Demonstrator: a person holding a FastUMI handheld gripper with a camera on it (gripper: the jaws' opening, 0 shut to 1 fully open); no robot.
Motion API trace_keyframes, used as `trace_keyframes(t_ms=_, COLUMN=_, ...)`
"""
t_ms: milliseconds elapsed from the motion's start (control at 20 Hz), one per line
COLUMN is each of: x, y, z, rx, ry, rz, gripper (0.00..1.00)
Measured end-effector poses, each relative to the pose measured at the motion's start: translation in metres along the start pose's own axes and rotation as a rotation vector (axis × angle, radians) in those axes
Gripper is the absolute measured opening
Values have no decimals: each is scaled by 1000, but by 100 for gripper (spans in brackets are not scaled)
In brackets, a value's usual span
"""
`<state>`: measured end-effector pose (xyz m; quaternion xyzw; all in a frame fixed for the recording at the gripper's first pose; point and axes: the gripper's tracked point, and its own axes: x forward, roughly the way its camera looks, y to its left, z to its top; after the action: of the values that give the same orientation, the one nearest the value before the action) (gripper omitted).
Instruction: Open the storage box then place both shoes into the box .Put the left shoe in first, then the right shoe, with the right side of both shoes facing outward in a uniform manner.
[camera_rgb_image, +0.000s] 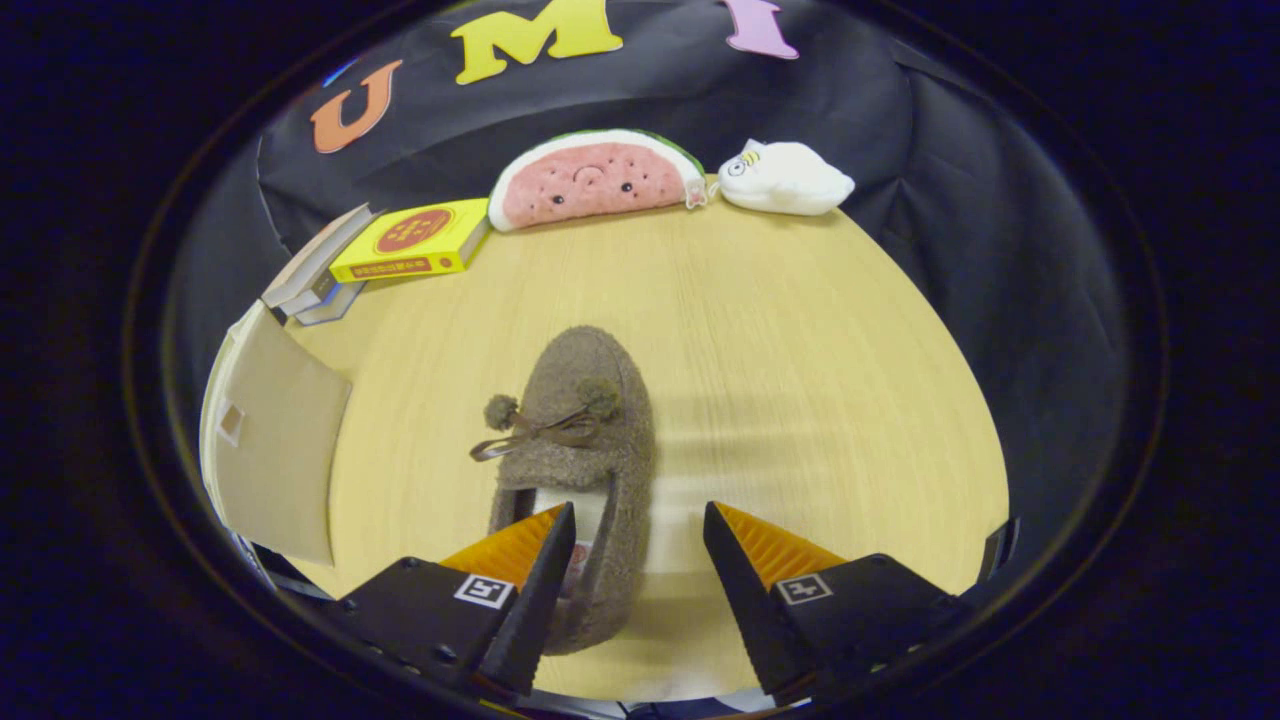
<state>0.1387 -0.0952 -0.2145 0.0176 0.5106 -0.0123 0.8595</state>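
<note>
I hold the gripper (637, 520) low over the table (800, 330), fingers spread wide and gripping nothing, its left finger over the heel opening of the shoe (580, 440). The shoe lies toe-far, heel nearest me, which I judge suits a heel-side grasp. The box (275, 440) stands at left, flap toward the shoe.
</note>
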Motion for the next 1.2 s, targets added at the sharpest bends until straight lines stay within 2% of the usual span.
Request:
trace_keyframes(t_ms=100, x=7, y=4, z=-6, rx=24, ry=31, rz=35, gripper=66)
trace_keyframes(t_ms=200, x=13, y=11, z=-8, rx=38, ry=40, rz=78, gripper=42)
trace_keyframes(t_ms=250, x=14, y=15, z=-9, rx=38, ry=45, rz=93, gripper=38)
trace_keyframes(t_ms=300, x=15, y=14, z=-9, rx=41, ry=44, rz=93, gripper=25)
trace_keyframes(t_ms=350, x=16, y=13, z=-8, rx=41, ry=38, rz=91, gripper=24)
trace_keyframes(t_ms=500, x=18, y=11, z=-7, rx=74, ry=14, rz=79, gripper=0)
trace_keyframes(t_ms=900, x=-29, y=15, z=2, rx=118, ry=-40, rz=91, gripper=0)
trace_keyframes(t_ms=1200, x=-92, y=51, z=35, rx=107, ry=-147, rz=98, gripper=0)
